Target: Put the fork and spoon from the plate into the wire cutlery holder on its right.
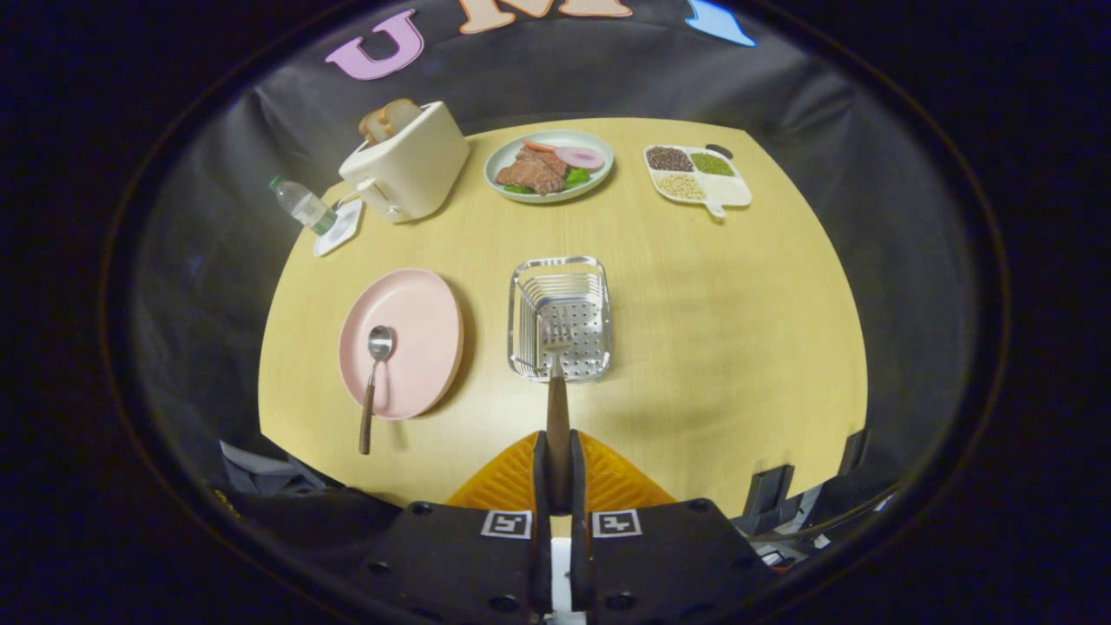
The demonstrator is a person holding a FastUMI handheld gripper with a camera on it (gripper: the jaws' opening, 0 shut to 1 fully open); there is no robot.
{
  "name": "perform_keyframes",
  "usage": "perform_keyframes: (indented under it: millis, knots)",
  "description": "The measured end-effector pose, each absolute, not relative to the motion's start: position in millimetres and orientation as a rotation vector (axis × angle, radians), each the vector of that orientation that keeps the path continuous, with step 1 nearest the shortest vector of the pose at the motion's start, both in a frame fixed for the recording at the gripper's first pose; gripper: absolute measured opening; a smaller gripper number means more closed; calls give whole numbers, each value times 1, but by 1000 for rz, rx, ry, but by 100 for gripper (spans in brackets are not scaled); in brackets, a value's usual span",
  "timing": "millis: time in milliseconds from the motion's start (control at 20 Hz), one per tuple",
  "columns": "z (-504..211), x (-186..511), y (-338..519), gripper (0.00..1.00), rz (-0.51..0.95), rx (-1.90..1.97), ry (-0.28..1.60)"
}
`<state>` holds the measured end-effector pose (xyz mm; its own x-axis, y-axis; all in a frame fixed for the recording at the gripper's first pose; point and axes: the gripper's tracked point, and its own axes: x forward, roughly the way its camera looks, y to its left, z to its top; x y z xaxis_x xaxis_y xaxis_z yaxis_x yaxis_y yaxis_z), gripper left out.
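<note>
Gripper: the gripper has its two fingers drawn close together, both pressing on the brown handle of the fork, one finger on each side of it.
Fork: it points straight ahead from the fingers, handle clamped between them, metal tines forward; the head reaches over the near rim of the wire cutlery holder and shows against its perforated floor. Whether the tines touch the floor cannot be told.
Wire cutlery holder: a shiny metal basket with wire sides, standing on the table just ahead of the fingers and just to the right of the pink plate.
Spoon: the spoon lies on the left part of the pink plate, bowl on the plate, its brown handle running back toward the gripper and sticking out past the plate's near rim over the table.
Pink plate: round, left of the holder, apart from it by a narrow strip of table.
Toaster: a cream toaster with bread slices standing up in it sits at the far left of the table.
Water bottle: a clear bottle stands left of the toaster, by a small white coaster.
Food plate: a pale green plate of meat and vegetables lies beyond the holder.
Divided tray: a white tray with grains and beans in its compartments is at the far right.
</note>
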<state>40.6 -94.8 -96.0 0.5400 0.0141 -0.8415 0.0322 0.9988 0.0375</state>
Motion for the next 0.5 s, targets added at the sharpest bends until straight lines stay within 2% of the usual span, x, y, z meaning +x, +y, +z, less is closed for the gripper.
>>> perform_keyframes:
  millis: [150, 200, 500]
  knots:
    - [-90, 45, -95, 18, -32, 65, 982]
    - [-88, 45, -93, 18, -27, 78, 971]
    - [-78, 42, -99, 63, -106, 53, 867]
